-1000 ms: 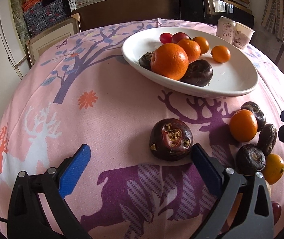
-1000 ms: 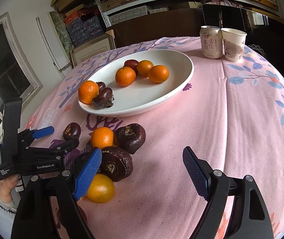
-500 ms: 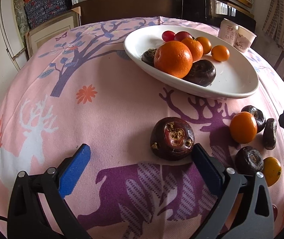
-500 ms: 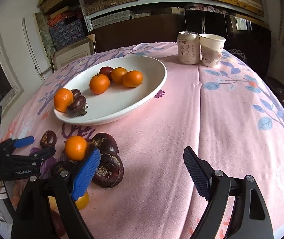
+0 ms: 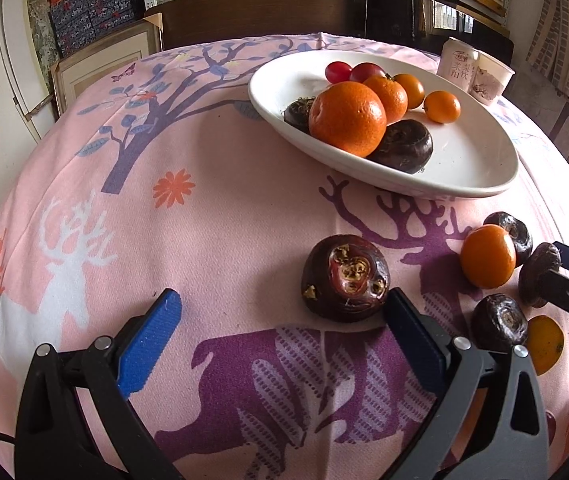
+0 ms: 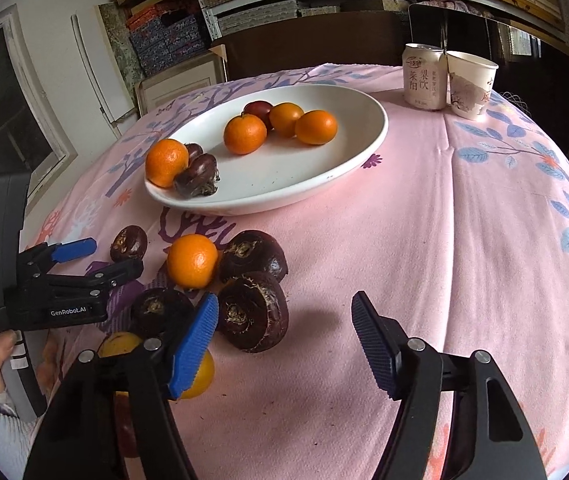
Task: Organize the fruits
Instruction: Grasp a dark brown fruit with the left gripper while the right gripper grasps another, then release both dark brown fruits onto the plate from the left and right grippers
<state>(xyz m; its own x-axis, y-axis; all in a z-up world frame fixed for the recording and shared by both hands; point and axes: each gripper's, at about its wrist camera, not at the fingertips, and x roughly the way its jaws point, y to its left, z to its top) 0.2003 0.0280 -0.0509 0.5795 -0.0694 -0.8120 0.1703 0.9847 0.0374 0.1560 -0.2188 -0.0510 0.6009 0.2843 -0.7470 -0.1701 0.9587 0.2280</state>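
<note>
Right gripper (image 6: 284, 340) jaws apart, just been closing, dark chestnut (image 6: 253, 312) between but unclamped near the tablecloth's (image 6: 444, 220) near edge; centre it, squeeze gently, carry to plate (image 6: 340, 176); left gripper (image 5: 280, 336) apart, empty.

Far ahead of the hand-held gripper we see a drink can (image 6: 423, 77) touching a paper cup (image 6: 470, 84) on the counter's pink tablecloth (image 6: 464, 208); shelves of boxes (image 6: 164, 36) behind.

fruit (image 6: 191, 260) before plate (image 6: 348, 168)
</note>
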